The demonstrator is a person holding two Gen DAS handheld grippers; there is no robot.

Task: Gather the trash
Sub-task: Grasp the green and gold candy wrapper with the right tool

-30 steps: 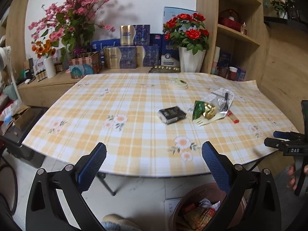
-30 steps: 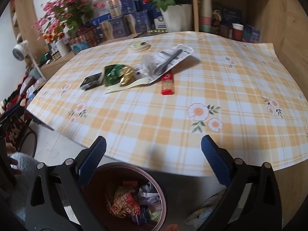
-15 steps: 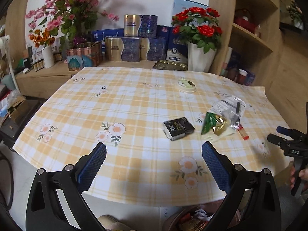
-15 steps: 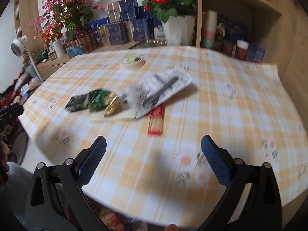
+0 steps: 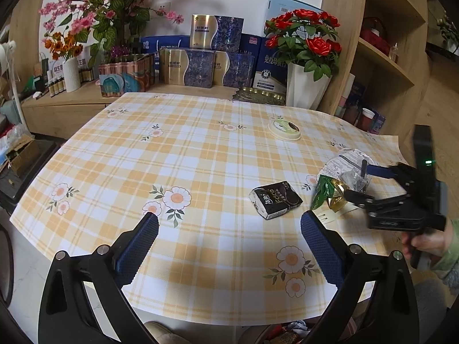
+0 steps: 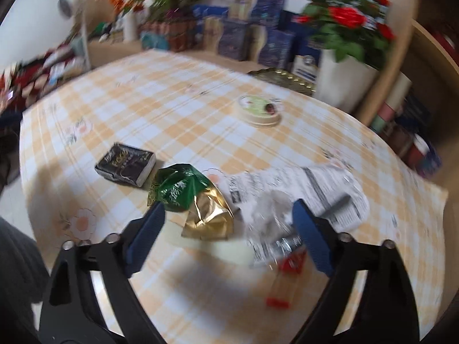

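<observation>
on table: one tissue pack | one green-gold wrapper | both grippers' fingers released

A table in yellow plaid cloth carried a black tissue pack, a green-and-gold wrapper just beside it, a clear printed bag, a red lighter — and, farther back, a round lid.

Black tissue pack lying flat at left, crumpled green-and-gold wrapper just right of it, clear printed plastic bag further right, red-capped tube nearest, round lidded cup far behind.
</observation>
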